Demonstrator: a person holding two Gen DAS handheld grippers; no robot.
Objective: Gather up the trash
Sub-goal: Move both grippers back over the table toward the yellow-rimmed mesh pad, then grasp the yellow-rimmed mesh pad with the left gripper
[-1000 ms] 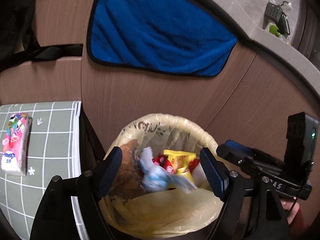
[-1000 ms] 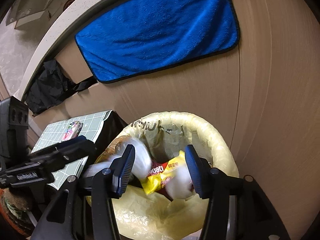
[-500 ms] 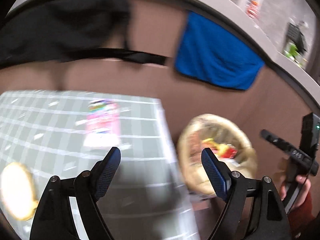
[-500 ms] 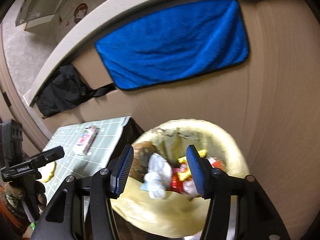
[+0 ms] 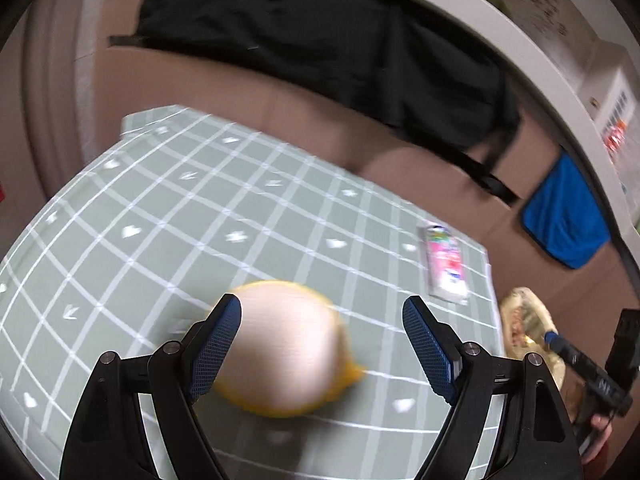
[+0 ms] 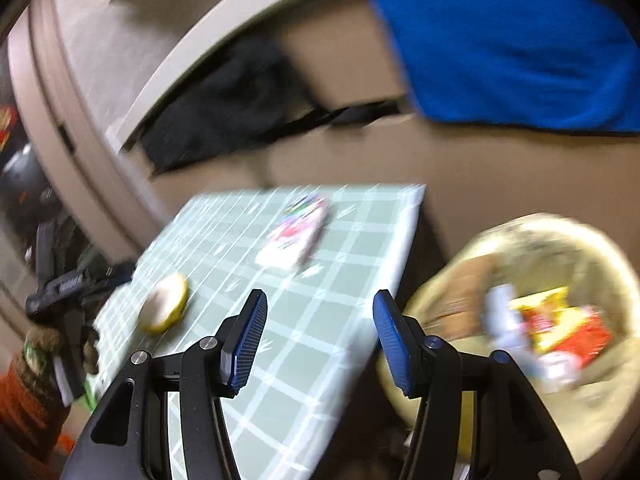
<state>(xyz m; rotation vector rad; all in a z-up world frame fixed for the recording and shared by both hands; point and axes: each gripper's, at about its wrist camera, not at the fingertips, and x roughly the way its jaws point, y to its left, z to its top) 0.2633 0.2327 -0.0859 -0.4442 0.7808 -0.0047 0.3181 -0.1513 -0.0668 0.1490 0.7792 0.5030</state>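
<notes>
Trash left to collect sits on the checked tabletop (image 5: 168, 216): a round yellow-rimmed piece (image 5: 280, 352) toward the near middle, and a pink printed packet (image 5: 444, 264) close to the edge that faces the bin (image 6: 536, 312). That bin, lined with a pale bag and already holding wrappers, stands on the floor just beside that edge.

Risk, as I judge it, lies mostly in speed. Both views are smeared, so a grab made at this pace could clip the round piece with one finger and push it across the cloth instead of closing around it. The cloth itself might ruck up and drag the packet toward the edge. The packet lies flat, so a shallow approach may skid over it; pushed the wrong way, it could drop past the bin onto the floor.

Left gripper (image 5: 320, 344) has its jaws spread wide and empty, hanging over the round piece, which shows between them without either pad pressing on it. Right gripper (image 6: 320, 340) has just been opening; its jaws are parted with nothing between them, over the tabletop's bin-side edge.
</notes>
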